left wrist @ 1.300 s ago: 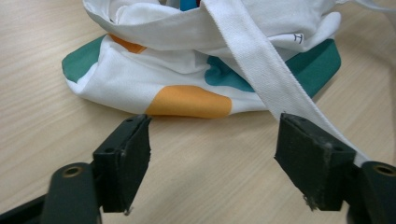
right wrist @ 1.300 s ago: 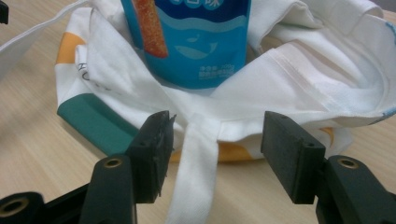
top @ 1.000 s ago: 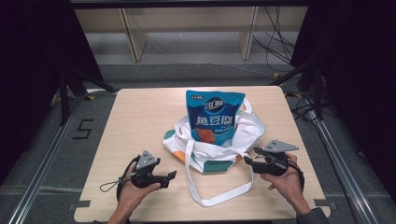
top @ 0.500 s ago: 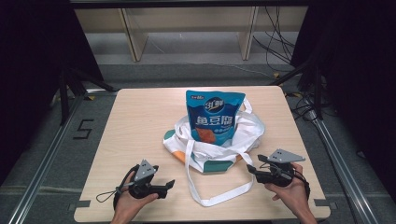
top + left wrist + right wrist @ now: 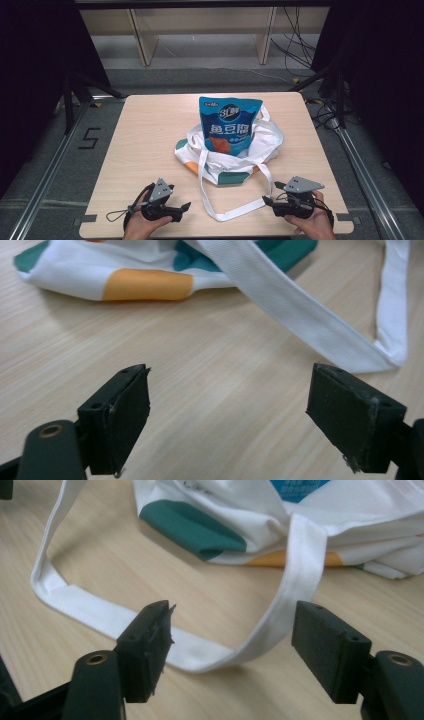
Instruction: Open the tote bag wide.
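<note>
A white tote bag (image 5: 225,162) with green and orange patches lies crumpled at the middle of the wooden table (image 5: 150,130). A blue snack bag (image 5: 229,127) stands upright in it. One long white strap (image 5: 235,212) loops toward the near edge. My left gripper (image 5: 184,206) rests near the front left, open, and the strap (image 5: 300,315) and an orange patch (image 5: 145,282) lie beyond its jaws. My right gripper (image 5: 267,201) sits at the front right, open. Its jaws have just been opening, and the strap loop (image 5: 300,565) lies on the table ahead of them, not pinched.
A pale wooden shelf unit (image 5: 200,30) stands behind the table, with cables (image 5: 300,55) on the floor beside it. Metal rails (image 5: 45,175) run along both sides. A "5" mark (image 5: 89,138) is on the floor at left. Bare tabletop stretches left of the bag.
Both hands have drawn back toward the near edge of the table, away from the bag. The right jaws stand a little wider than before.
</note>
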`<state>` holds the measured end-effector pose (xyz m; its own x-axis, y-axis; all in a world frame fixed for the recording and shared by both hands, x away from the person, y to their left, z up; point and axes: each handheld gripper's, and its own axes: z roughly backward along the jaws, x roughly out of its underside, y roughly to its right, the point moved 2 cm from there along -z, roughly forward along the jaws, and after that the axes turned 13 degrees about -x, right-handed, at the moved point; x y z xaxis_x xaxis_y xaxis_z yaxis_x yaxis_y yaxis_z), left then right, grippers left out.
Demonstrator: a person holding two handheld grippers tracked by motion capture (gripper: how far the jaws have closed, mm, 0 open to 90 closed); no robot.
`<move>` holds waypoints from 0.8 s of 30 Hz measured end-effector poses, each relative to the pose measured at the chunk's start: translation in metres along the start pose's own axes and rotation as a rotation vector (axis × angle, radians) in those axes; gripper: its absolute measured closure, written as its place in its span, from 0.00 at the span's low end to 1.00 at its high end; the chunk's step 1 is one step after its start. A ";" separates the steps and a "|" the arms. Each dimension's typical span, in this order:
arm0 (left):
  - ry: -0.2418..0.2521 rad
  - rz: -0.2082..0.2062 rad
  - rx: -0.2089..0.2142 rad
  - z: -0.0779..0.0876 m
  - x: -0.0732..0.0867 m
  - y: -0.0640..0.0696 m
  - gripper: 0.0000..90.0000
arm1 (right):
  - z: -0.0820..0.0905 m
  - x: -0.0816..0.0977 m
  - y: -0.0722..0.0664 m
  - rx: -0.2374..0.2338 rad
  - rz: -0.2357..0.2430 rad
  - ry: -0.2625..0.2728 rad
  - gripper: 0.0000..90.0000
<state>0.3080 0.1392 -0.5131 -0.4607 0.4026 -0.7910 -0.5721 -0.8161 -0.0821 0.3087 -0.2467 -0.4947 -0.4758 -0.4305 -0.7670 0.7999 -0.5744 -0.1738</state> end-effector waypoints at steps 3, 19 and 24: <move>-0.003 -0.020 0.010 0.001 0.001 0.003 0.19 | 0.001 0.004 -0.002 0.000 0.022 -0.028 0.38; -0.030 -0.074 -0.004 0.001 0.004 0.002 0.19 | -0.002 0.020 -0.006 0.005 0.012 -0.102 0.36; -0.031 -0.078 -0.004 0.001 0.004 0.001 0.19 | -0.002 0.020 -0.005 0.003 0.010 -0.102 0.36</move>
<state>0.3048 0.1400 -0.5161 -0.4361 0.4774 -0.7628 -0.6043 -0.7835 -0.1448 0.2959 -0.2511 -0.5106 -0.5028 -0.5051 -0.7015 0.8038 -0.5717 -0.1645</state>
